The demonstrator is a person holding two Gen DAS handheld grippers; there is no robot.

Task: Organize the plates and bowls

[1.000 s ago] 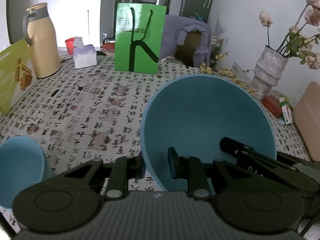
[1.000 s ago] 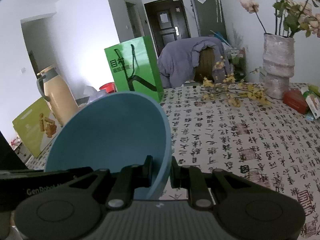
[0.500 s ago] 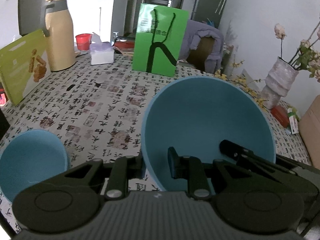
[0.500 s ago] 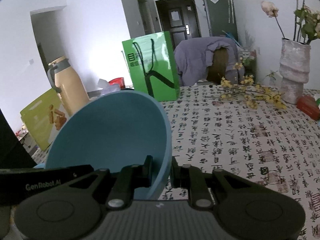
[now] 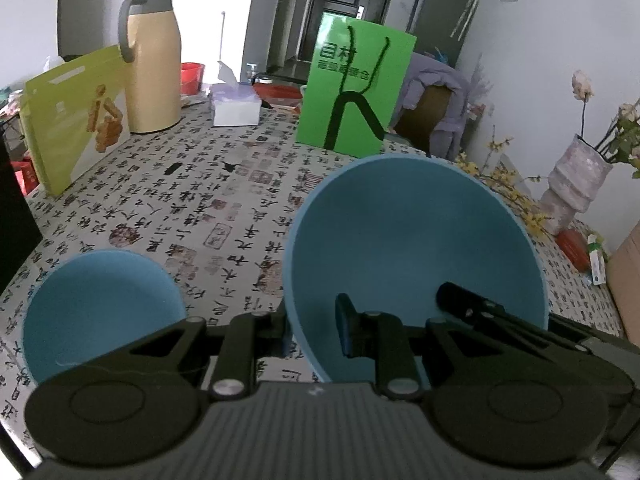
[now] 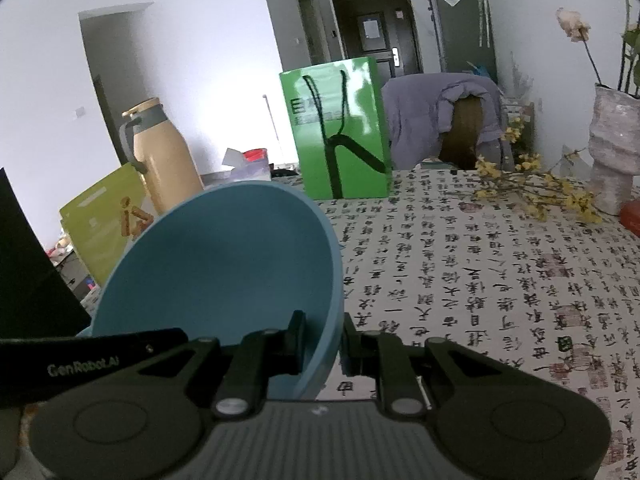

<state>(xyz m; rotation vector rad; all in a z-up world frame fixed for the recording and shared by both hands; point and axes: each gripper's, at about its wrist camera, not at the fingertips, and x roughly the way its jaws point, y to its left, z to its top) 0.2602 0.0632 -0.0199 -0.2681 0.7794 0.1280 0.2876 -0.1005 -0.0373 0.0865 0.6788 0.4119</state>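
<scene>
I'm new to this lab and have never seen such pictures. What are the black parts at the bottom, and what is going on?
Each picture comes from a camera on a hand-held gripper that a person carries, looking along its two fingers. The left hand-held gripper and right hand-held gripper both pinch the rim of one big blue bowl, on opposite sides, held tilted above the table. A smaller blue bowl sits on the table to the left. Further back stand a green bag, a jug, a tissue box and a vase.
</scene>
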